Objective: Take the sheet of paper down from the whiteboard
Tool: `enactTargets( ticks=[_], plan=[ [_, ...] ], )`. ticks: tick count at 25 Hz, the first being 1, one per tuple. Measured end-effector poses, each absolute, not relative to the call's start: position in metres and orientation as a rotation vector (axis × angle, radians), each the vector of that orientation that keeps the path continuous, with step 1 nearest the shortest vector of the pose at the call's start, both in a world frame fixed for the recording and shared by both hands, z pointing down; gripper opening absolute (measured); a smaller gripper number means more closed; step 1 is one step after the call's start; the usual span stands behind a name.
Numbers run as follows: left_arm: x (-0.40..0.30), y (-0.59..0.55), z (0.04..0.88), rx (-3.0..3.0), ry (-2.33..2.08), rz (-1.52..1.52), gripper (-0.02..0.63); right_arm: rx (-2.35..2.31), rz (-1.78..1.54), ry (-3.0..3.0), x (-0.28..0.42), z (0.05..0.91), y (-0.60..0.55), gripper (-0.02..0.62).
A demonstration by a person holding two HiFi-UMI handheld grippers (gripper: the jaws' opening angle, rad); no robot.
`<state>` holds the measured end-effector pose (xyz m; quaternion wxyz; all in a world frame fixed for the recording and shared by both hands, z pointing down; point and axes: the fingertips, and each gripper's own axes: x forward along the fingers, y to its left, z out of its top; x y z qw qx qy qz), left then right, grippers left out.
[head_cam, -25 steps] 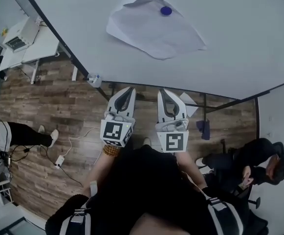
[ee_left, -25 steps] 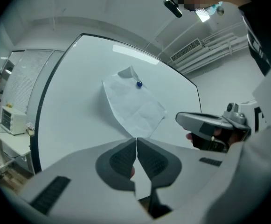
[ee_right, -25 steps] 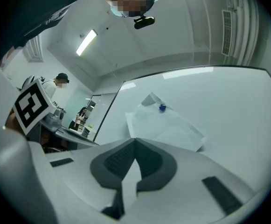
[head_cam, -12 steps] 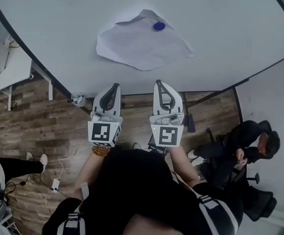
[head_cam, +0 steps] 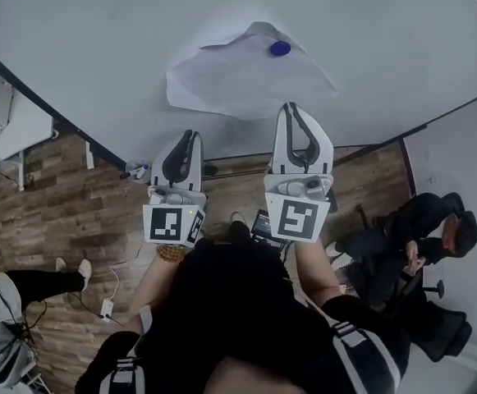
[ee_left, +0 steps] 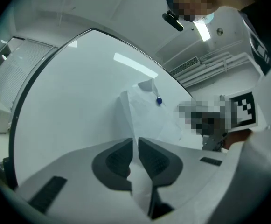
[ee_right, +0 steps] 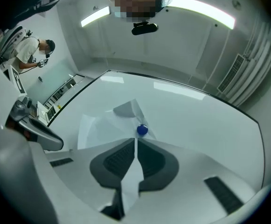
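Both claws have come up toward the whiteboard since the earlier frames. The right claw leads, with its tip at the lower edge of the sheet of paper; contact can't be confirmed. The left claw sits lower and further left, clear of the sheet.

- **Claw states:** The right claw is closed and empty. The left claw has just been parting and shows a thin slit with nothing in it.
- **Sheet position:** It is up on the whiteboard, held by one blue magnet near its top edge. It looks crumpled, with the top corner folded over.
- **Handling (judgement):** The paper should be light and limp and tear easily. The loose lower edge or a bottom corner is the best place to pinch. Lifting the magnet off first would be safer, since a hard pull against it could rip the sheet.
- **Head view only:** It shows both claws together and how far each is from the sheet.
- **Left gripper view only:** It sees the sheet from the side, with its left edge bowed off the board.
- **Right gripper view only:** It looks straight at the magnet, just above the jaw tips, and shows the folded corner.
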<state>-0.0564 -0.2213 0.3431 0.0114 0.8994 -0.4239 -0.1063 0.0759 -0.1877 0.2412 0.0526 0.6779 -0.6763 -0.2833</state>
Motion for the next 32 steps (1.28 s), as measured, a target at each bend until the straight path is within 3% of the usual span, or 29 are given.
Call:
enactTargets(
  ticks=[5, 22, 32],
  plan=[
    [-0.049, -0.229, 0.347, 2.784, -1.346, -0.31, 0.058, 2.054, -0.928, -2.114, 0.076, 0.217, -0.206, 0.031],
    [-0.032, -0.234, 0.367, 2.754, -1.422, -0.219, 0.065, 1.959, -1.076, -2.177, 0.074, 0.193, -0.241, 0.124],
    [-0.031, -0.239, 0.364, 2.744, -1.458, -0.211, 0.077, 1.911, -1.072, -2.228, 0.073, 0.195, -0.253, 0.135]
  ],
)
